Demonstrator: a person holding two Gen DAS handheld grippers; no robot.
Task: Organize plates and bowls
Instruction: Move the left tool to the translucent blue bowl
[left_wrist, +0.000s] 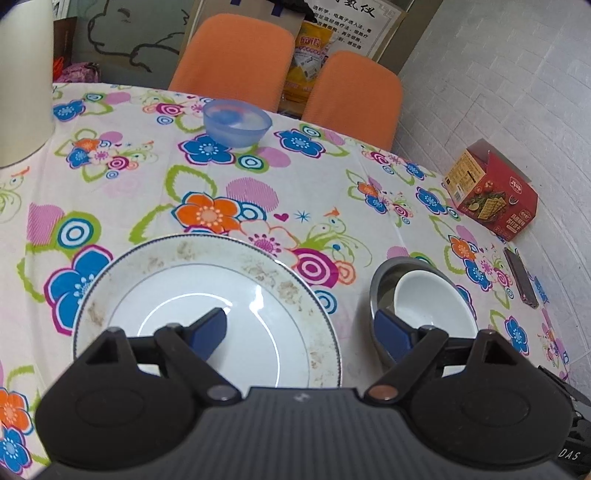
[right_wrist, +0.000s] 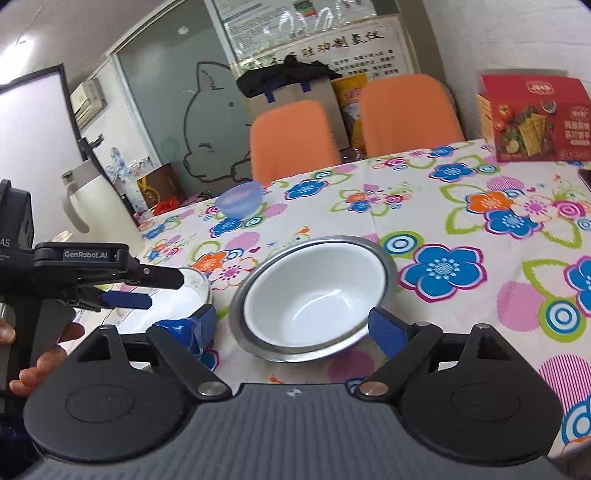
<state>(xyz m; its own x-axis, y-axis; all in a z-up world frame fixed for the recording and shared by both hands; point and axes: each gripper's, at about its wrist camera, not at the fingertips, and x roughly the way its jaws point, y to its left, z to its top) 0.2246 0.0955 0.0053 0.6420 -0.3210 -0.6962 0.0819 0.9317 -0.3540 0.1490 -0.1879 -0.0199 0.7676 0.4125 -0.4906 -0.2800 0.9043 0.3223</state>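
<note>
A large white plate (left_wrist: 207, 295) with a thin dark rim line and brown smears lies on the flowered tablecloth. My left gripper (left_wrist: 301, 332) is open above its near right part, holding nothing. A white bowl (left_wrist: 428, 301) sits inside a steel bowl (left_wrist: 380, 291) to the plate's right. In the right wrist view the white bowl (right_wrist: 314, 295) sits nested in the steel bowl (right_wrist: 384, 258), and my right gripper (right_wrist: 293, 326) is open around their near side. The left gripper (right_wrist: 127, 290) shows there over the plate (right_wrist: 192, 288). A translucent blue bowl (left_wrist: 236, 123) stands far back.
A red cracker box (left_wrist: 491, 190) and a dark phone (left_wrist: 521, 277) lie at the table's right edge. A white jug (right_wrist: 85, 199) stands at the left. Two orange chairs (left_wrist: 236, 55) stand behind the table.
</note>
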